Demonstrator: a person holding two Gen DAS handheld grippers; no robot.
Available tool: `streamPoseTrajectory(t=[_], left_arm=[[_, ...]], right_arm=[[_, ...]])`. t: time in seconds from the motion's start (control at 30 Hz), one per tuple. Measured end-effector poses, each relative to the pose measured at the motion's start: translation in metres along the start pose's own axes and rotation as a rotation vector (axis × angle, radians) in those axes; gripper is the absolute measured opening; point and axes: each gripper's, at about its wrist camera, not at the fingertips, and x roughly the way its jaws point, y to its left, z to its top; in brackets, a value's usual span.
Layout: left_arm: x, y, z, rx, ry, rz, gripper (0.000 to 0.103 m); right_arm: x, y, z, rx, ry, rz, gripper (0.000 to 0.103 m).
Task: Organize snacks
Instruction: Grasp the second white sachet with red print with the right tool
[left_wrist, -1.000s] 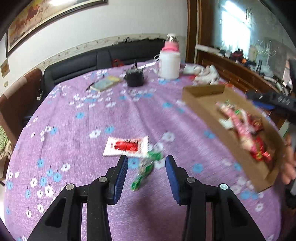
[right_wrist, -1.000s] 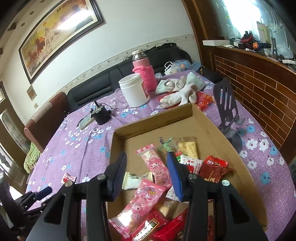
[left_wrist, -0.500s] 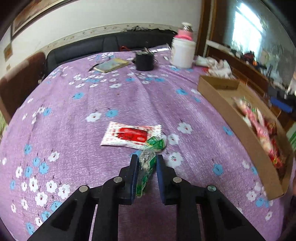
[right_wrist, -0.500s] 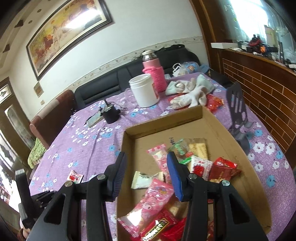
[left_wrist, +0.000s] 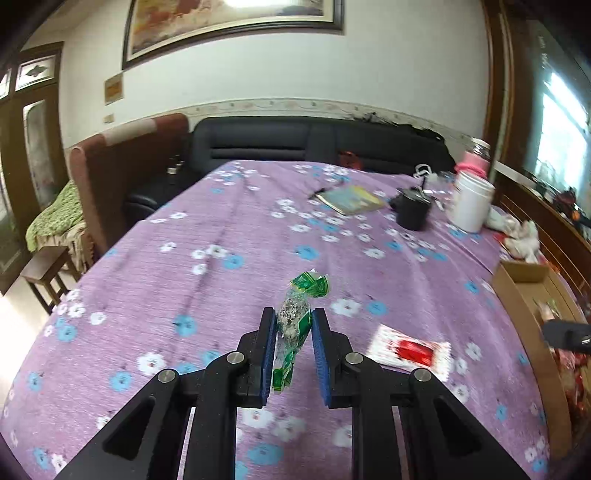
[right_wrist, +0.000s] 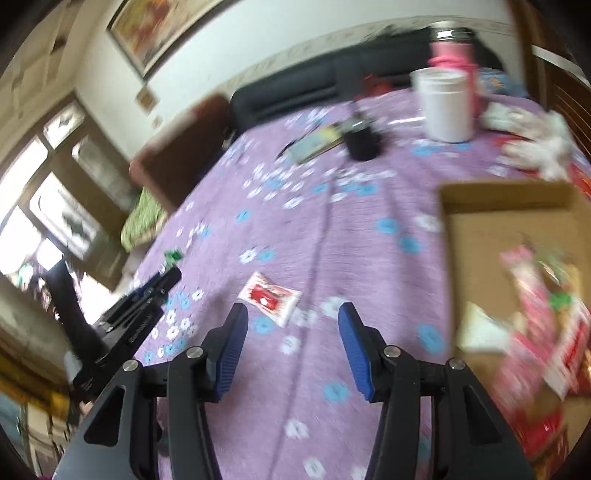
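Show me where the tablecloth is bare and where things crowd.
Bare: the wide near-left stretch of tablecloth, between the red-and-white packet and the book. Crowded: the far right around the white jar, and the snack-filled cardboard box.

Home living room: black sofa (left_wrist: 295, 144), framed painting (left_wrist: 236, 26), tableclothed table (left_wrist: 258, 240).

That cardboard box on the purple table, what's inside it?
The cardboard box holds a blurred heap of snack packets, mostly pink and red, with a white one and bits of green. Whatever lies beneath the heap, and its cropped near end, cannot be seen.
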Motion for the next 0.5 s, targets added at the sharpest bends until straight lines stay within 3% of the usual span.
streamPoseTrajectory(t=[0.23, 0.37, 0.5], left_arm=[[0.002, 0.012, 0.002, -0.025, -0.003, 0.026, 0.02], [0.004, 0.012, 0.003, -0.023, -0.006, 0.03, 0.02], [0.003, 0.01, 0.003, -0.019, -0.006, 0.029, 0.02]], right_arm=[[0.084, 0.024, 0.023, -0.041, 0.139, 0.028, 0.05], [0.105, 0.027, 0.025, -0.069, 0.138, -0.001, 0.05], [0.111, 0.021, 0.02, -0.051, 0.174, 0.036, 0.053]])
